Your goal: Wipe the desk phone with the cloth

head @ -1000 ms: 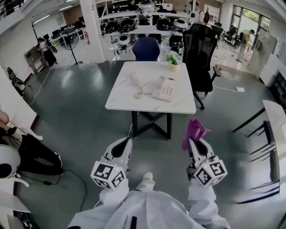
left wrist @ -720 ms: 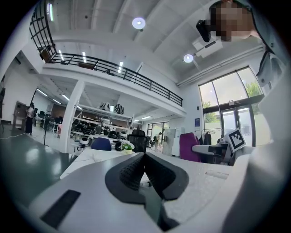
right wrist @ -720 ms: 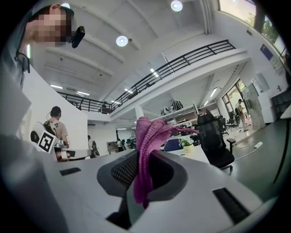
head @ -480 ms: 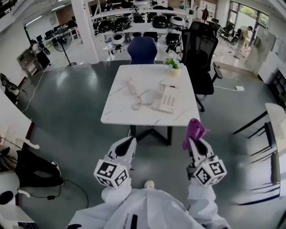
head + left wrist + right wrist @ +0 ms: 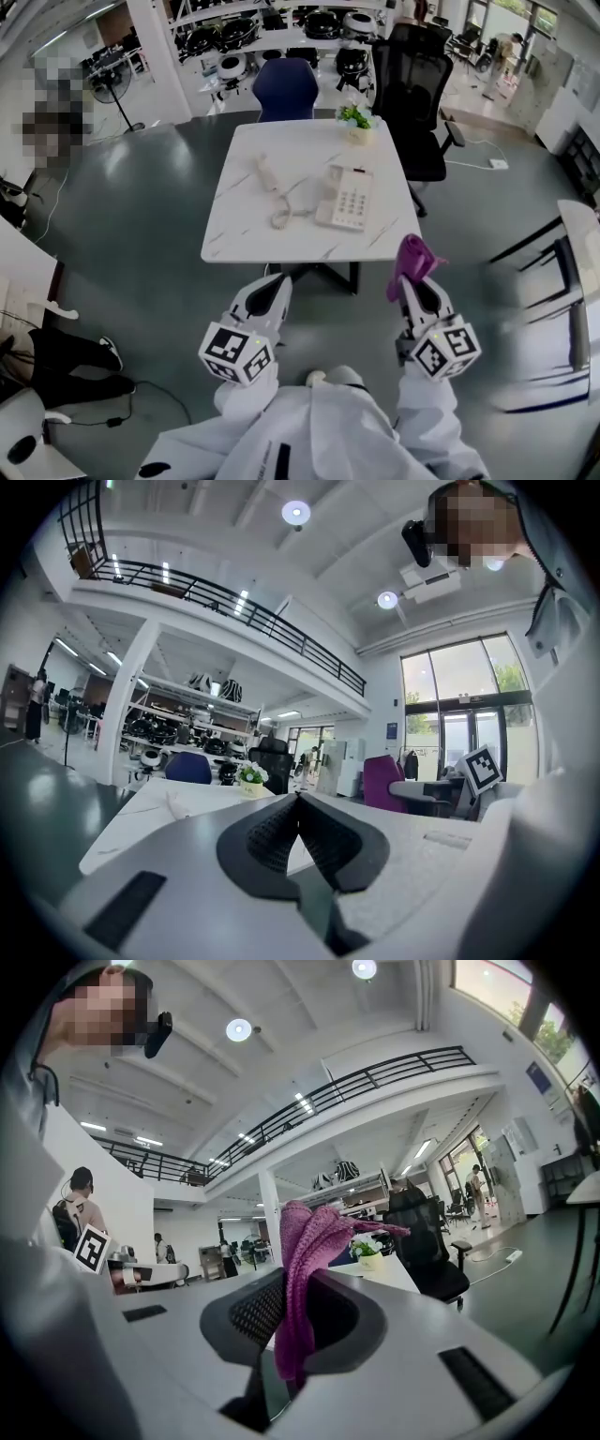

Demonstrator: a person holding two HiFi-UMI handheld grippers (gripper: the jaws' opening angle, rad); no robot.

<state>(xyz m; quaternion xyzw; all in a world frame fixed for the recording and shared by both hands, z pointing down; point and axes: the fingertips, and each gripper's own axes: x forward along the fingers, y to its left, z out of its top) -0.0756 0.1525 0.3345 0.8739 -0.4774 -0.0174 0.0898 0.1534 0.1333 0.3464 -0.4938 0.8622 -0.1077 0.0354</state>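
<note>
– While the person's white sleeves fill the bottom of the head view, the left gripper [image 5: 298, 803] sits low on that side, its dark pads pressed together with nothing between them.
– And the right gripper [image 5: 302, 1283]?
– Clamped on the purple cloth [image 5: 311, 1237]! Knitted fabric is pinched between the pads, a bunch sticking up past the tips, a tail hanging down behind.
– Both short of the surface?
– Yes, both over the grey floor [image 5: 141, 244], near the front edge of the white marbled surface [image 5: 234, 234] but not over it.
– Where's the desk phone?
– The desk phone [image 5: 345, 198] lies on the surface right of centre, keypad up, well apart from the cloth. Its handset [image 5: 265, 173] is off the base, lying to the left, with the coiled cord [image 5: 286, 217] looping between them.
– Further back?
– A small potted plant [image 5: 355, 120] at the far edge, then a blue chair [image 5: 284, 87] and a black office chair [image 5: 414, 89] behind the surface.
</note>
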